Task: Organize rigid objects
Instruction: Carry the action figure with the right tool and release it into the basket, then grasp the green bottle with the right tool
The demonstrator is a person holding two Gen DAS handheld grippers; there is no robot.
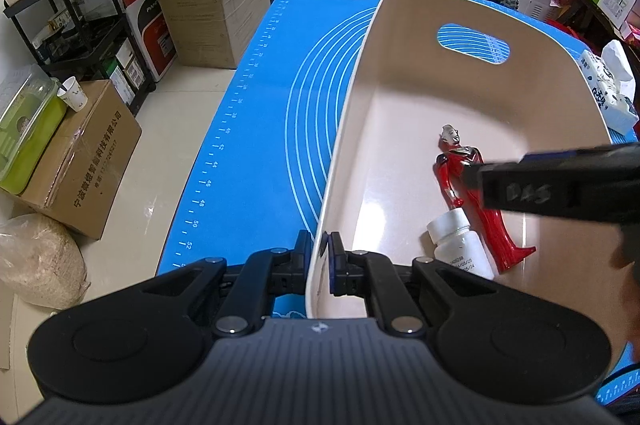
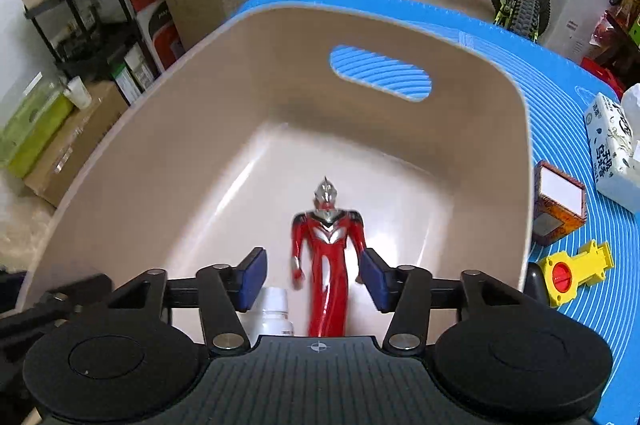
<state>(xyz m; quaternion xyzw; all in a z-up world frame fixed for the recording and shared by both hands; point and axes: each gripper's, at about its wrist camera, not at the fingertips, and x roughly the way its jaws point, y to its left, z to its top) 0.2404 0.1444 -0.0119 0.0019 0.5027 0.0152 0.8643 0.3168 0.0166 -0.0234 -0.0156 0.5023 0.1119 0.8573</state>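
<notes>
Broadly, a surface covered by a blue mat with printed rulers and arcs is seen, and most of it is taken up by a beige bin with an oval handle slot cut in its far wall. On the bin floor a red and silver figure is laid on its back, head toward the far wall, and a white bottle is laid on its side just beside the figure's legs, toward the near left corner.

The left gripper is shown narrowed onto the bin's near left wall, one pad outside and one inside the rim, so the wall is pinched between them. The right gripper is held wide apart above the figure's legs, with a blue pad on either side and nothing clamped; in the left wrist view its dark body is seen reaching in from the right over the figure's torso.

Outside the bin, on the mat to the right, a tissue pack, a small brown open-topped box and a yellow toy with a red centre are placed, the box just beside the bin wall and the yellow toy nearer the camera
</notes>
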